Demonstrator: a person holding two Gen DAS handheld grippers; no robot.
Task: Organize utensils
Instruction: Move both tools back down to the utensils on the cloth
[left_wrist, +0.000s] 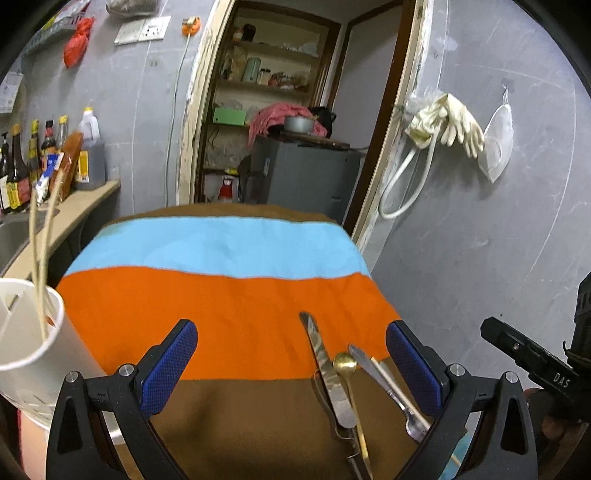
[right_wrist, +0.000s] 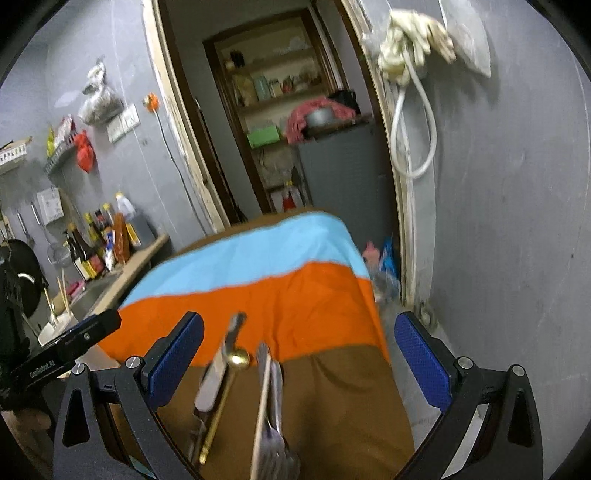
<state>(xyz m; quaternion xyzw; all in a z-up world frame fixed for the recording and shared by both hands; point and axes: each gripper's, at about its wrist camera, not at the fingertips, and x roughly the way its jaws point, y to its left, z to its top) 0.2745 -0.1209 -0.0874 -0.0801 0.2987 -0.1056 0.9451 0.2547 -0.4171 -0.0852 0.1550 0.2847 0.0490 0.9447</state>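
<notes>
Partly done | two pale wooden chopsticks (left_wrist: 38, 266) stood in white plastic holder cup (left_wrist: 29, 332) | steel knife (left_wrist: 327, 373), brass spoon (left_wrist: 345, 363), steel fork (left_wrist: 391, 391) lay on striped cloth counter (left_wrist: 221, 295) | left gripper (left_wrist: 291, 354), right gripper (right_wrist: 299, 350): jaws spread, empty.

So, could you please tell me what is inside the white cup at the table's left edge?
Two pale wooden chopsticks stand in the white plastic cup, leaning on an inner divider. The cup's bottom is hidden by its wall.
</notes>
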